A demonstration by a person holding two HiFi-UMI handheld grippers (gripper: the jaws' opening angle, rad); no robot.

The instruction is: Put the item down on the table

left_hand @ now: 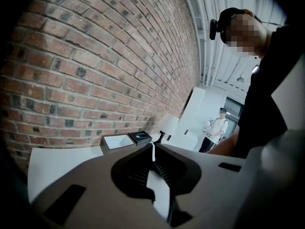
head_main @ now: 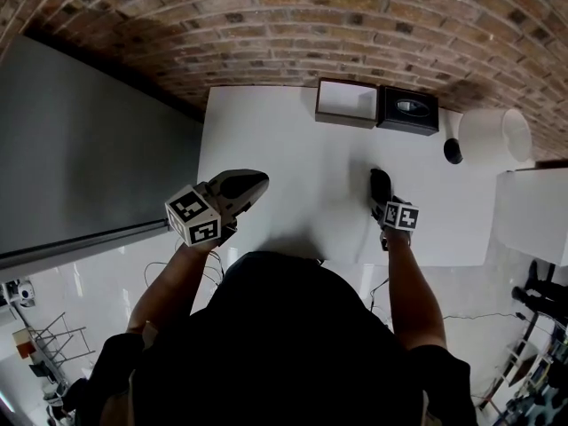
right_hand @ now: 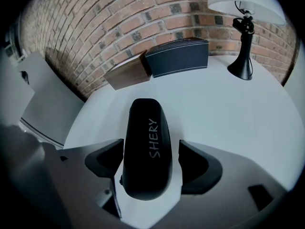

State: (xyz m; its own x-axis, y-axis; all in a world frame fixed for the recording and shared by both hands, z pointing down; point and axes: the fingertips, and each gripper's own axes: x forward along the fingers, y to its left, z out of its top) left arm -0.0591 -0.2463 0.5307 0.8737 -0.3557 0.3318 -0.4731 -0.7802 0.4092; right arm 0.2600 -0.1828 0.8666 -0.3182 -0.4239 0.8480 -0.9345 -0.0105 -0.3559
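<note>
- Our right gripper (right_hand: 151,146) has its jaws spread wide and grips nothing. The black case (right_hand: 145,128) lies between them on the white table (right_hand: 228,118).
- Beyond its tips, a brown box (right_hand: 127,71) and a dark box (right_hand: 177,57) sit by the brick wall (right_hand: 119,13), with a lamp (right_hand: 244,56) further right.
- Our left gripper (left_hand: 153,149) has its jaw tips meeting, with nothing between them.

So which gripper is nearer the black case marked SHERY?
The right gripper: the black case lies between its open jaws. The left gripper hangs by the table's left side, well apart.
</note>
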